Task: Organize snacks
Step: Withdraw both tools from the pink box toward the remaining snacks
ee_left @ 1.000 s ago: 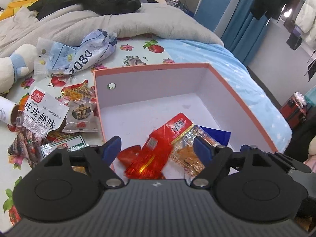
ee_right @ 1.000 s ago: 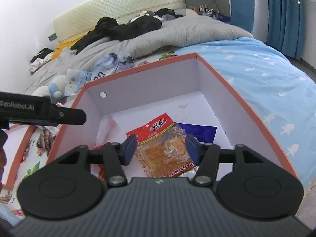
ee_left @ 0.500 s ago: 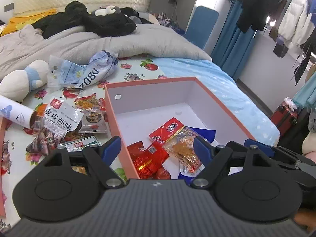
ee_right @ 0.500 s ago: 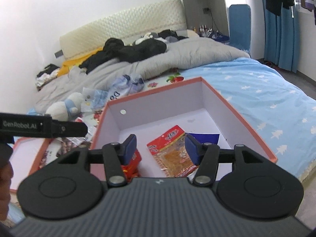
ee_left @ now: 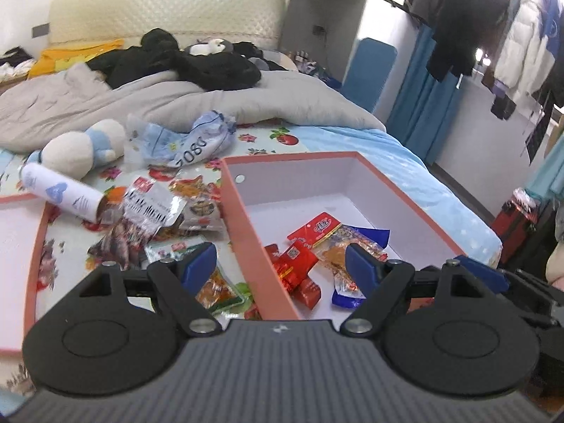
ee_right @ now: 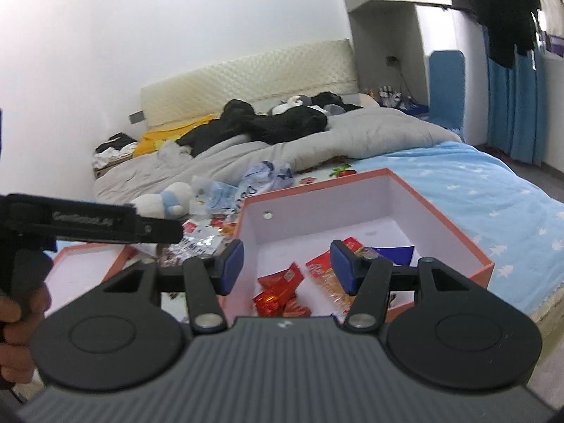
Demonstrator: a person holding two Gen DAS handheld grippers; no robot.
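An open box with orange rim (ee_left: 405, 190) (ee_right: 447, 218) sits on the bed. It holds several snack packets: red ones (ee_left: 296, 264) (ee_right: 278, 282), an orange one with a red top (ee_left: 331, 239) (ee_right: 328, 278) and a blue one (ee_left: 377, 234). More packets (ee_left: 151, 211) lie in a pile on the floral sheet left of the box. My left gripper (ee_left: 280, 266) is open and empty, raised over the box's near left wall. My right gripper (ee_right: 287, 264) is open and empty, above the box's near edge.
The box lid (ee_left: 21, 239) lies at far left. A white tube (ee_left: 60, 195), a plush toy (ee_left: 77, 144) and a blue-white bag (ee_left: 187, 141) lie beyond the pile. A grey duvet (ee_left: 176, 102) and black clothes cover the bed's far part. The left gripper's body (ee_right: 91, 224) crosses the right wrist view.
Both grippers have pulled back and risen away from the box, still open and empty. The packets in the box have not moved.
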